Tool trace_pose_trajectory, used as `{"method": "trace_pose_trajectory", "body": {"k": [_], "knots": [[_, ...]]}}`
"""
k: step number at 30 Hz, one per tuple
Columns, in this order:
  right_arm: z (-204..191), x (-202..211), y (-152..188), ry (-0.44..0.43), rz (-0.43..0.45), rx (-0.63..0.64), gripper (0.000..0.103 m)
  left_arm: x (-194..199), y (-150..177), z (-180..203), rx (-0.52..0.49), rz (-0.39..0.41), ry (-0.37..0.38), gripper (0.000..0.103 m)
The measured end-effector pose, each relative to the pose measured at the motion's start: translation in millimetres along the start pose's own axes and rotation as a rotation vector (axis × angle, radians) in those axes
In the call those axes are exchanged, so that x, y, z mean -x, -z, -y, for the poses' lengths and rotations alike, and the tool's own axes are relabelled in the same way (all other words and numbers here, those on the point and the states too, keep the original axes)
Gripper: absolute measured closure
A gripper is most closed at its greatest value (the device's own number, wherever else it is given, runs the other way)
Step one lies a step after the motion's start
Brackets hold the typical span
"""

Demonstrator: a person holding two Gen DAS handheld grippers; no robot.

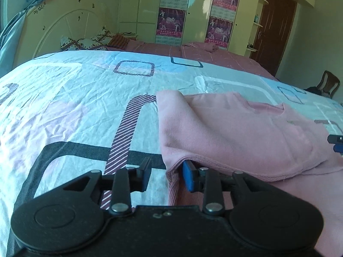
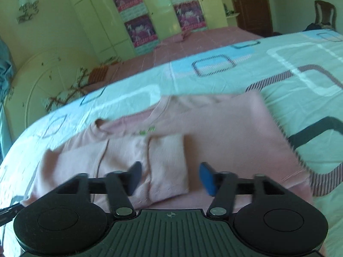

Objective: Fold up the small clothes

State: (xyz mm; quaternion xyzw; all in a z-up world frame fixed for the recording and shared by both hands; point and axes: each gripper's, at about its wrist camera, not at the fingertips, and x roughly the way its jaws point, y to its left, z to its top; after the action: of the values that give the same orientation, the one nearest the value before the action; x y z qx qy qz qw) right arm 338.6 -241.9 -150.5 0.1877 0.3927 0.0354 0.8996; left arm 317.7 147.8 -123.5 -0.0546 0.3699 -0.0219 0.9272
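A pink shirt [image 1: 235,132] lies on a bed's patterned sheet [image 1: 75,107], partly folded; its left edge is turned over into a thick fold, and a loose hem runs across the near side.

In the left wrist view the left gripper [image 1: 166,174] sits low at the shirt's near left corner; its jaws stand partly apart, with a clear gap between them; the blue right pad [image 1: 189,176] is tucked just under the folded hem, touching or nearly touching the cloth, while the dark left pad [image 1: 145,172] is over bare sheet, beside the shirt; nothing is pinched between them. At the right edge of that view a small dark and blue part of the right gripper [image 1: 336,142] shows beside the shirt.

In the right wrist view, which is blurred, the right gripper [image 2: 170,178] hovers over the shirt's near edge; its jaws are wide apart and grip nothing; a sleeve [image 2: 167,165] folded onto the body lies straight ahead in the gap between the pads, beyond them; the collar [image 2: 103,124] points toward the left, with a small green mark [image 2: 148,131] below it; the shirt's right side ends just short of a dark stripe on the sheet.

Beyond the sheet a pink bedspread [image 1: 193,51] and a wardrobe [image 1: 139,10] fill the background.
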Motion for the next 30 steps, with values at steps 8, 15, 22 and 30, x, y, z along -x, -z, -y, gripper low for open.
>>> {"method": "trace_pose_trajectory", "body": {"k": [8, 15, 22, 30], "knots": [[6, -29, -12, 0.001, -0.002, -0.007, 0.041, -1, -10, 10, -0.048, -0.024, 0.033, 0.060], [0, -69, -12, 0.004, -0.043, 0.009, 0.042, 3, -8, -15, 0.028, -0.012, -0.045, 0.054], [-14, -64, -15, -0.007, -0.035, 0.082, 0.096, -64, -50, 5, 0.058, 0.012, -0.003, 0.054], [0, -58, -10, 0.092, -0.011, 0.160, 0.103, -110, -54, 8, 0.078, -0.028, -0.062, 0.054]]}}
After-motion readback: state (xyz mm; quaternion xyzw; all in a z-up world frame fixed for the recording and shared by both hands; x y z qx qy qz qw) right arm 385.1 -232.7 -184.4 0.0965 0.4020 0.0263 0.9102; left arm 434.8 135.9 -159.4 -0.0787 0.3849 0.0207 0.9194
